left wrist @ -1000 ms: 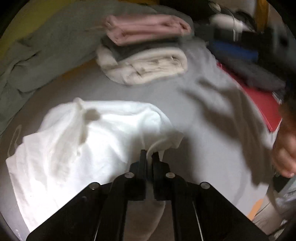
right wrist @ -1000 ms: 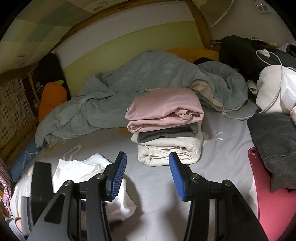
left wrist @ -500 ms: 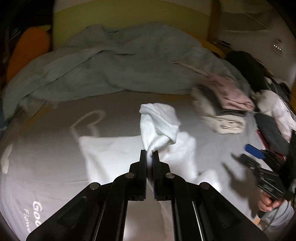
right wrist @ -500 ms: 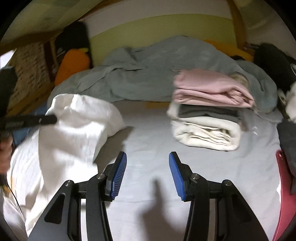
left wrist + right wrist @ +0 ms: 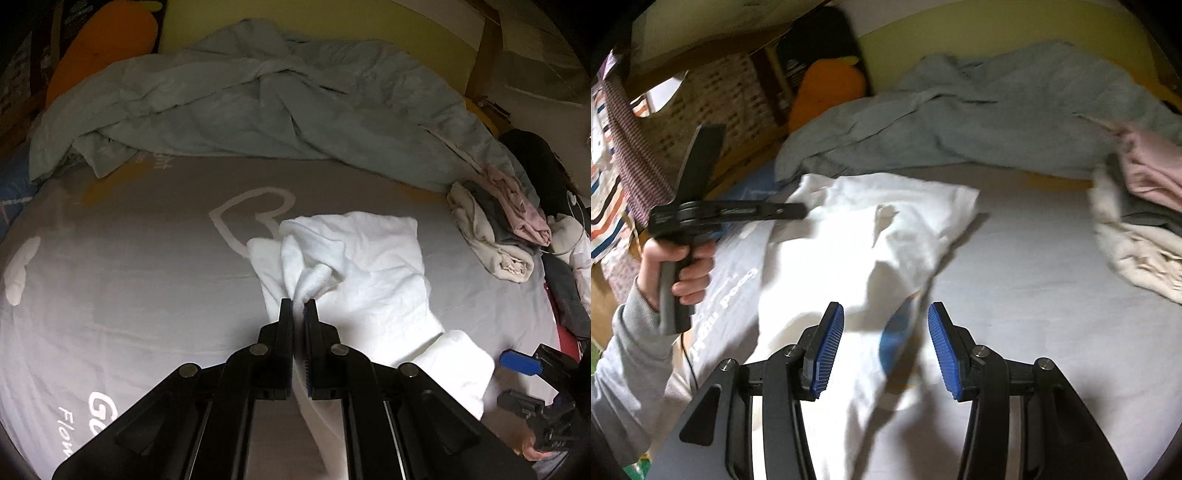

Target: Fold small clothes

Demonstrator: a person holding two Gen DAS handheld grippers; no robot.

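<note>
A white garment (image 5: 373, 273) lies partly spread on the grey bed sheet (image 5: 129, 266). My left gripper (image 5: 299, 306) is shut on a bunched fold of it and holds that part up. In the right wrist view the white garment (image 5: 871, 236) shows a blue print near its lower part, and the left gripper (image 5: 798, 210) reaches into its left side. My right gripper (image 5: 886, 325) is open and empty, just above the garment's near edge; it also shows in the left wrist view (image 5: 521, 363) at the far right.
A stack of folded clothes (image 5: 498, 229), pink over grey over cream, sits at the right of the bed (image 5: 1137, 221). A crumpled blue-grey blanket (image 5: 258, 103) fills the back. An orange plush (image 5: 827, 92) leans at the headboard. Dark clothes (image 5: 565, 291) lie at the far right.
My left gripper has carried the held fold leftward over the garment and lowered it. My right gripper has swung left, open, toward the garment's near edge.
</note>
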